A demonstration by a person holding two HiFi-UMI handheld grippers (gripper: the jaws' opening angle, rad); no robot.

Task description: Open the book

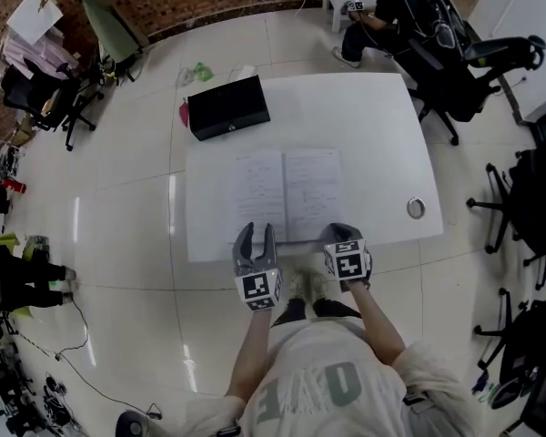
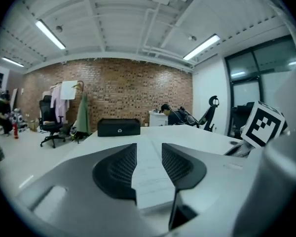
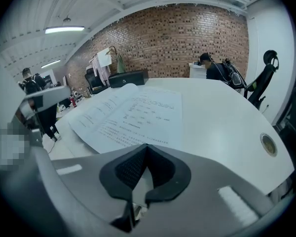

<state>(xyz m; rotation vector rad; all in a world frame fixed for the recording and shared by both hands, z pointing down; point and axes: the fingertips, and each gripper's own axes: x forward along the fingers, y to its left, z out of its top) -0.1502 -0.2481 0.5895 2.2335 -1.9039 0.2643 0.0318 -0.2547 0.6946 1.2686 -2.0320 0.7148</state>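
Note:
The book (image 1: 287, 194) lies open and flat on the white table (image 1: 364, 126), both printed pages showing. My left gripper (image 1: 257, 235) hovers at the table's near edge, just in front of the left page, jaws open and nothing between the pads. In the left gripper view the pale page (image 2: 150, 169) shows through the gap of that gripper (image 2: 149, 157). My right gripper (image 1: 344, 237) rests at the book's near right corner with its jaws shut. In the right gripper view the pages (image 3: 138, 112) spread out beyond its tips (image 3: 144, 149), and a white sliver shows beneath the closed pads.
A black box (image 1: 227, 106) stands at the table's far left corner. A round metal grommet (image 1: 416, 208) is set near the right edge. Office chairs (image 1: 473, 71) stand to the right, and a person (image 1: 382, 12) sits at a desk behind. Clutter lines the left wall.

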